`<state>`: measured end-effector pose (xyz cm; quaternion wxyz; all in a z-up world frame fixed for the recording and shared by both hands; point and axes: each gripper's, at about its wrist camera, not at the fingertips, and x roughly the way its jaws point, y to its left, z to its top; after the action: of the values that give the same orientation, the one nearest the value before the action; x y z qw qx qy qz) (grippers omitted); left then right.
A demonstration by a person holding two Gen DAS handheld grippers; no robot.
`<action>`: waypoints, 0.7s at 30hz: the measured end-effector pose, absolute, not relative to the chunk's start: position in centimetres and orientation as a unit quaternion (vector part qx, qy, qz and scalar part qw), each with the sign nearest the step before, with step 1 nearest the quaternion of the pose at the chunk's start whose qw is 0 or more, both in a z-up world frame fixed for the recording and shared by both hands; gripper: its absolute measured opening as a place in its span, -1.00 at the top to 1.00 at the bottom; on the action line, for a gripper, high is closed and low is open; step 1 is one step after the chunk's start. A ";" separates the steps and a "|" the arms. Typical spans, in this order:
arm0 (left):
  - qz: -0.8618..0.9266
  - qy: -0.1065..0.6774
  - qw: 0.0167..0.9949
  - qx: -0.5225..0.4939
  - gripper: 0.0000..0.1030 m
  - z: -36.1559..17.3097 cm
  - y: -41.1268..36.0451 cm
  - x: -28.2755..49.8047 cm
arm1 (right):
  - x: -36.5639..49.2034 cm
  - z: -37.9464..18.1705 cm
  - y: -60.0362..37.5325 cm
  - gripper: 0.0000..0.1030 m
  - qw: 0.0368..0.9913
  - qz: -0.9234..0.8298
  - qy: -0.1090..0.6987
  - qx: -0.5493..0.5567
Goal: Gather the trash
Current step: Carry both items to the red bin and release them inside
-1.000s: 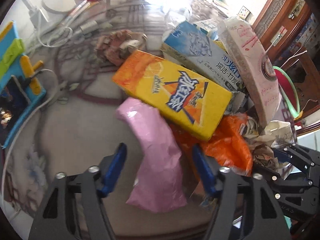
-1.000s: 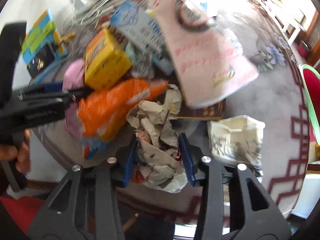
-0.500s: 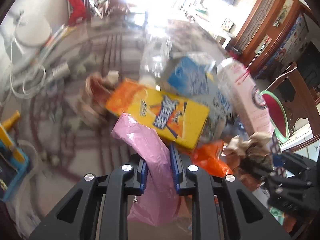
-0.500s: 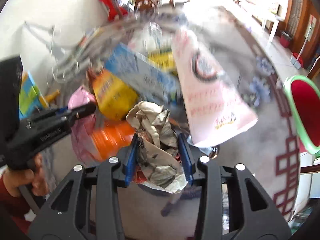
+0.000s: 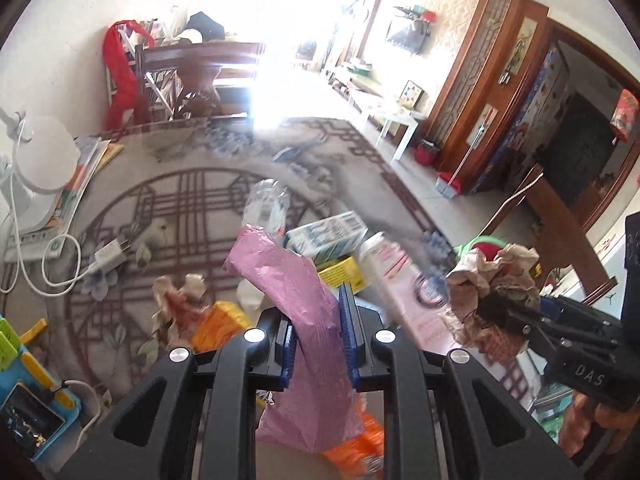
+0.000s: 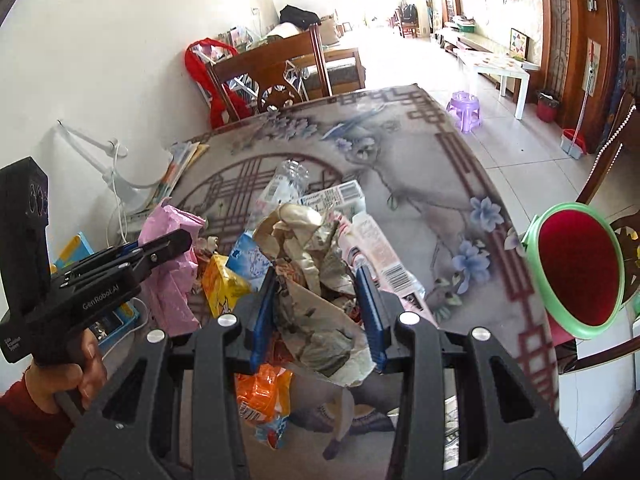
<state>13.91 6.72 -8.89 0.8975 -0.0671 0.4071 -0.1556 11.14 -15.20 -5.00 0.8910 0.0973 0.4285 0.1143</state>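
Left view: yellow box and orange bag mostly hidden behind pink bag — pile motion-blurred. Right view: orange bag partly behind crumpled paper; worktop near edge cut off.

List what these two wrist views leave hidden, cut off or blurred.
- Left wrist view: the pink plastic bag hides the gap of the left claw, and the boxes behind the bag are motion-blurred.
- Right wrist view: crumpled brown paper in the right claw covers the pile's middle; the orange snack wrapper is half hidden.
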 end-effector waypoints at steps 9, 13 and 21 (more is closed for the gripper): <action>-0.144 0.395 0.904 -0.076 0.67 -7.1 1.3 14.5 | 11.3 -4.2 -21.2 0.26 0.896 0.105 0.415 0.114; -0.151 0.398 0.902 -0.074 0.67 -7.2 -1.9 15.0 | 11.4 -4.9 -24.8 0.25 0.895 0.082 0.421 0.123; -0.183 0.403 0.895 -0.055 0.67 -7.2 -8.0 15.6 | 13.1 -8.9 -35.4 0.25 0.886 -0.046 0.441 0.139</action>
<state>15.64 -8.02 -7.16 0.8948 -0.0551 0.4033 -0.1833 13.08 -35.42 -8.91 0.8856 0.1392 0.4406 -0.0465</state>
